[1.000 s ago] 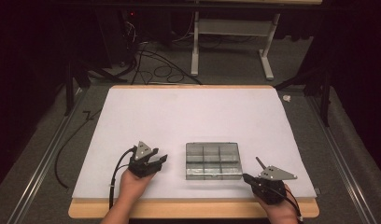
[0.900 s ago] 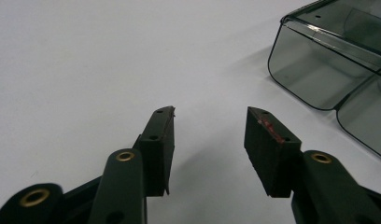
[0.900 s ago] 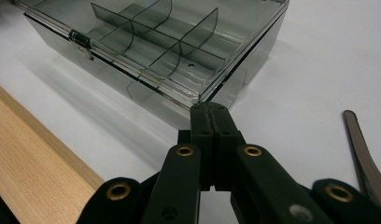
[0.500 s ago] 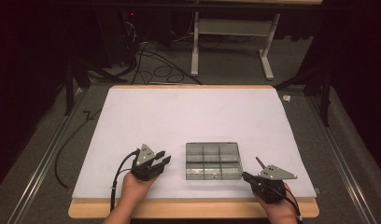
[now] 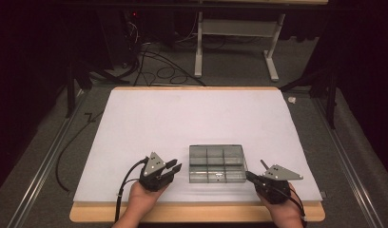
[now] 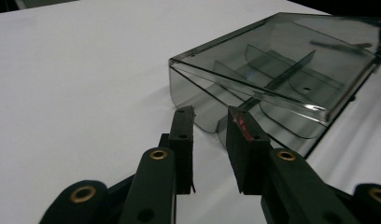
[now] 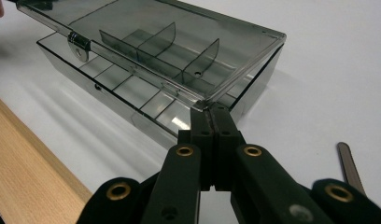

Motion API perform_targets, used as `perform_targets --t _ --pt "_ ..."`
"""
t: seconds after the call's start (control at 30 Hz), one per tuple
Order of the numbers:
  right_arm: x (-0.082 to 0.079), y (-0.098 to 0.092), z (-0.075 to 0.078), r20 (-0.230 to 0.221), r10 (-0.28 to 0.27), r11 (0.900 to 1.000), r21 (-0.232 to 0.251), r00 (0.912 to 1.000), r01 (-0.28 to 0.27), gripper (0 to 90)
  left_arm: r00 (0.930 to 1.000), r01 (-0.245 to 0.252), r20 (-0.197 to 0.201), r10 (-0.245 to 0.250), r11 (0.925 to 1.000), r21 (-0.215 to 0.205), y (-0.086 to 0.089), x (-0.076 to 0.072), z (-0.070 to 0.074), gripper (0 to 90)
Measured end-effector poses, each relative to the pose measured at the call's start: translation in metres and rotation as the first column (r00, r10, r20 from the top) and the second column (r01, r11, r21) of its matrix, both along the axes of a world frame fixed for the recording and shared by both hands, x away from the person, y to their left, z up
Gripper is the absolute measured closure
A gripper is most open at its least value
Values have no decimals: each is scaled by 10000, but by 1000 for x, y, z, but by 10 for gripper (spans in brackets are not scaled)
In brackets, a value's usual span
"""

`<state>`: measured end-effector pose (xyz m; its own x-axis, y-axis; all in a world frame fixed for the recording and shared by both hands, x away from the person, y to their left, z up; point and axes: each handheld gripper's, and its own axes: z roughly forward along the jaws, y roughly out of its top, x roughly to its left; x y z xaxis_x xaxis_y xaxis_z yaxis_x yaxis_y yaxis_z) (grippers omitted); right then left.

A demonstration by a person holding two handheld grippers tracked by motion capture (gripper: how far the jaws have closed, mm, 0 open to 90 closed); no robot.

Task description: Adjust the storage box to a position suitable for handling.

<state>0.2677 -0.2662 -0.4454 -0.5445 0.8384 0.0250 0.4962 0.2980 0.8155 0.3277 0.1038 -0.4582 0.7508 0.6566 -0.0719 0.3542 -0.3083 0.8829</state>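
Box (image 5: 217, 164) lid lifted slightly; our right gripper (image 7: 211, 112) pinches its corner, left gripper (image 6: 209, 116) narrowing, gripping nothing, just beside it

The high view looks forward and down on the whole table (image 5: 135, 118). Each gripper view sits low and close – both share the compartment box (image 6: 272, 70), seen from opposite ends.

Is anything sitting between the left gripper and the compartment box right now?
Nothing visible. The left gripper points at the smoky clear box across bare white table cover, with no object between its parted jaws and the box's near wall.
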Motion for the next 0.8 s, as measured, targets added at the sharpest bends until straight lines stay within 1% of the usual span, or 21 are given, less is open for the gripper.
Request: perform_targets --t 0.07,0.13,0.2,0.3,0.37,0.47,0.53,0.7,0.8 --pt "1 0 1 49 1 10000 62 10000 -2 900 9997 241 -38 -241 9997 -5 -2 -4 2 726" --pt "4 0 3 96 -1 9999 160 10000 0 900 9994 335 35 -335 9994 33 -3 -7 4 728" --pt "6 0 4 100 14 9998 207 9999 -16 900 9993 377 44 -377 9993 -25 -4 -10 6 732" --pt "8 2 4 139 88 9997 211 9999 -91 900 9980 587 -222 -593 9979 -257 -3 -13 8 785" --pt "8 3 5 167 135 9997 184 9998 -138 900 9978 618 -237 -625 9977 -278 -4 -15 10 800" --pt "10 3 6 214 138 9996 232 9997 -143 900 9972 621 -404 -635 9975 -347 -4 -16 8 822" --pt "11 3 7 246 148 9995 266 9996 -154 900 9956 690 -605 -716 9966 -443 -5 -15 6 834" --pt "12 3 9 314 130 9996 261 9994 -138 900 9946 842 -549 -884 9937 -738 -9 -15 6 848" --pt "12 3 10 377 141 9995 283 9992 -151 900 9934 970 -545 -1013 9923 -766 -13 -13 6 865"
